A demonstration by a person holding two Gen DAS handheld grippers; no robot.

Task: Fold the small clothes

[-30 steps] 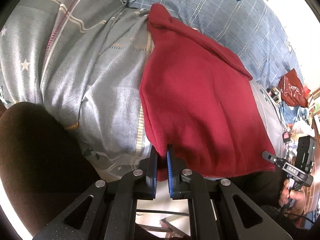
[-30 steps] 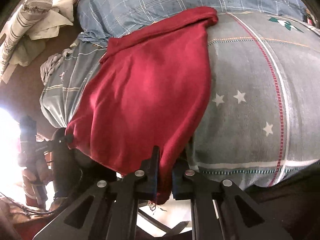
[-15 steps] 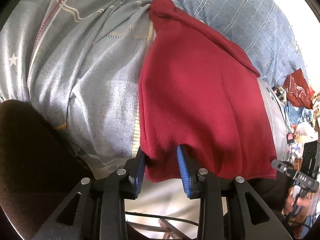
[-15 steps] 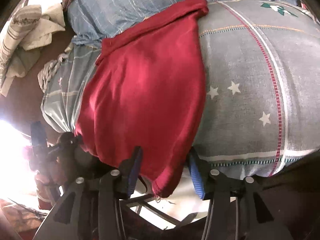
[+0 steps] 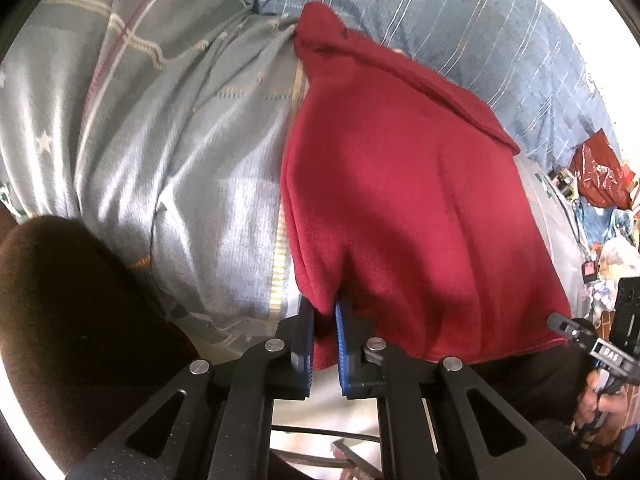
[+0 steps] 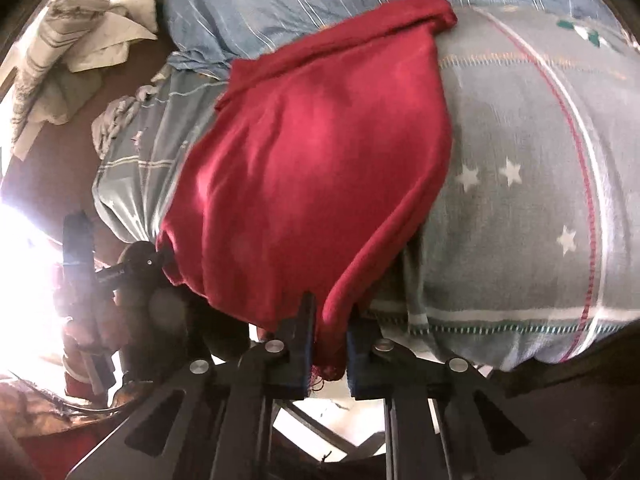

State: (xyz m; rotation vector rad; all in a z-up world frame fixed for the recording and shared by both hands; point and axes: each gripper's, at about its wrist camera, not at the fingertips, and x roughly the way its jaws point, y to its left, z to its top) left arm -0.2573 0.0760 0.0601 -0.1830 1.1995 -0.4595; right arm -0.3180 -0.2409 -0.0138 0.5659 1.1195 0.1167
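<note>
A dark red garment [image 5: 408,200] lies spread on the grey star-patterned bedsheet [image 5: 168,128], its near hem hanging over the bed edge. My left gripper [image 5: 325,312] is shut on the near left corner of the hem. In the right wrist view the same red garment [image 6: 320,168] drapes toward me, and my right gripper [image 6: 330,316] is shut on its near right corner. The other gripper shows at the right edge of the left view [image 5: 600,356] and at the left of the right view [image 6: 120,268].
A blue checked blanket [image 5: 460,28] lies behind the garment. A red plastic bag [image 5: 600,176] and clutter sit at the far right. Striped and white cloths [image 6: 68,52] are heaped at the left in the right wrist view. A dark brown cushion [image 5: 68,320] is at the near left.
Half a second ago both grippers stood open around the hem corners; now both have closed on the red garment again, as they were a second ago.
</note>
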